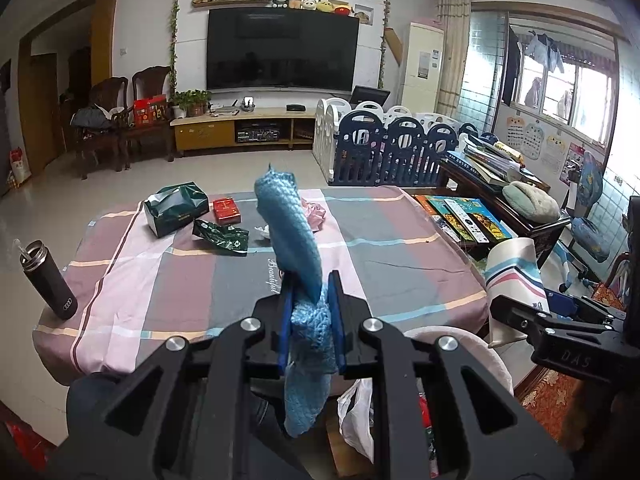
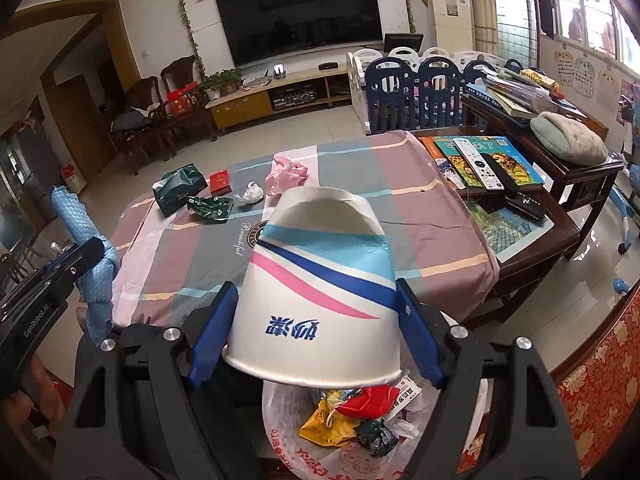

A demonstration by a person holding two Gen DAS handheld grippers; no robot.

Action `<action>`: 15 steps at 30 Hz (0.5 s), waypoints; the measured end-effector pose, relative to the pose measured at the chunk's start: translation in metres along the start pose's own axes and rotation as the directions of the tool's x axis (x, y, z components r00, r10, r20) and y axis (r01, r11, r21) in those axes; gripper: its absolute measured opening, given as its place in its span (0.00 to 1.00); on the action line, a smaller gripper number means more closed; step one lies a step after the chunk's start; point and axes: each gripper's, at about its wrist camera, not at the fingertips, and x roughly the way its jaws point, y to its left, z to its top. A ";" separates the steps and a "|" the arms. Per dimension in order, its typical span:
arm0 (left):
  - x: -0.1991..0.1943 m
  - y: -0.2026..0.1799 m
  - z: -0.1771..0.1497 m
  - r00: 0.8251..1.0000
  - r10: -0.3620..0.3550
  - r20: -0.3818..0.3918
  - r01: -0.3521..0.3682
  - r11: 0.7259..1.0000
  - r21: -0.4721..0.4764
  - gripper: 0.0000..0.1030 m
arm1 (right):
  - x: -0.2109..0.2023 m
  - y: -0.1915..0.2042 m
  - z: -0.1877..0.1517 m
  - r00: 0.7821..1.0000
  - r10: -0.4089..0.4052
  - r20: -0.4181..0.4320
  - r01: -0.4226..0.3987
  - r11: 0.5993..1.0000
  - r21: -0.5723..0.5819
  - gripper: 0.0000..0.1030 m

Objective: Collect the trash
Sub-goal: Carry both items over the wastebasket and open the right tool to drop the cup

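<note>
My left gripper (image 1: 311,280) is shut on a blue foam net sleeve (image 1: 294,232), held in front of the table's near edge; the sleeve also shows in the right wrist view (image 2: 74,216). My right gripper (image 2: 316,284) is shut on a white paper cup (image 2: 320,280) with blue and pink stripes, held upside down above a white plastic trash bag (image 2: 320,436) with wrappers in it. On the striped tablecloth (image 2: 400,208) lie a green tissue pack (image 2: 178,188), a green wrapper (image 2: 210,206), a red box (image 2: 220,181), a white crumpled tissue (image 2: 250,193) and pink crumpled paper (image 2: 286,174).
A black bottle (image 1: 50,276) stands at the table's left corner. A dark side table (image 2: 532,208) to the right holds books and remotes. A play fence (image 1: 392,148) and a TV stand (image 1: 244,128) are beyond. A red patterned chair (image 2: 600,384) is at right.
</note>
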 end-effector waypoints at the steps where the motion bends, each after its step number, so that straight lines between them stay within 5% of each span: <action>1: 0.000 0.000 0.000 1.000 0.000 0.000 0.000 1.000 0.002 0.17 | 0.001 0.000 0.000 1.000 0.003 -0.003 -0.003 1.000 0.002 0.75; 15: 0.003 -0.002 -0.004 1.000 -0.006 -0.009 0.006 1.000 0.000 0.17 | 0.001 0.000 -0.001 1.000 -0.003 -0.010 0.003 1.000 -0.006 0.75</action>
